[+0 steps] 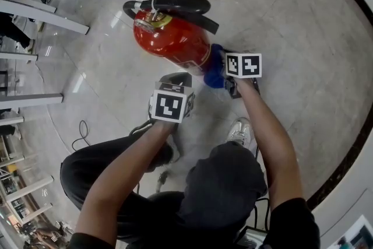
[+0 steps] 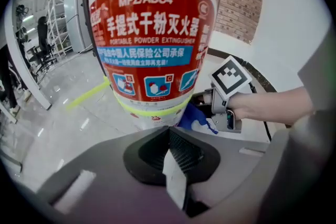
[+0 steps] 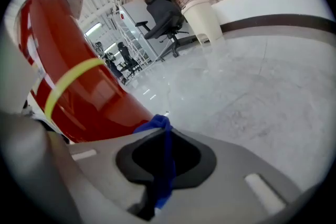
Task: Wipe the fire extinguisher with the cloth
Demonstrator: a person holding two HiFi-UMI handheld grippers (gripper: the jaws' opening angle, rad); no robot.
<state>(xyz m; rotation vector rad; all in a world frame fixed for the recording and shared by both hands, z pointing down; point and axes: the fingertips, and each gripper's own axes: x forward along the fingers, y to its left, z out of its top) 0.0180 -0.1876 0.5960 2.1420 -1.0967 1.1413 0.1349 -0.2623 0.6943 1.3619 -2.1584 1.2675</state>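
The right claw (image 3: pixel 164 131) pinches the blue cloth (image 1: pixel 214 69) against the fire extinguisher's (image 1: pixel 172 39) lower side, apparently to wipe it, while the shut, empty left claw (image 2: pixel 169 132) hovers near its label.

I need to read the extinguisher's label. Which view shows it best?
The left gripper view: the label faces the camera, print sharp. The head view shows the fire extinguisher from above, label unreadable. The right gripper view shows only its red side and yellow band.

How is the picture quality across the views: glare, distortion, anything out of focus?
Head view: sharp; floor bowed by the lens, glare-streaked. Left gripper view: fire extinguisher label crisp, corners blacked out. Right gripper view: extinguisher near and soft, blue cloth clear.
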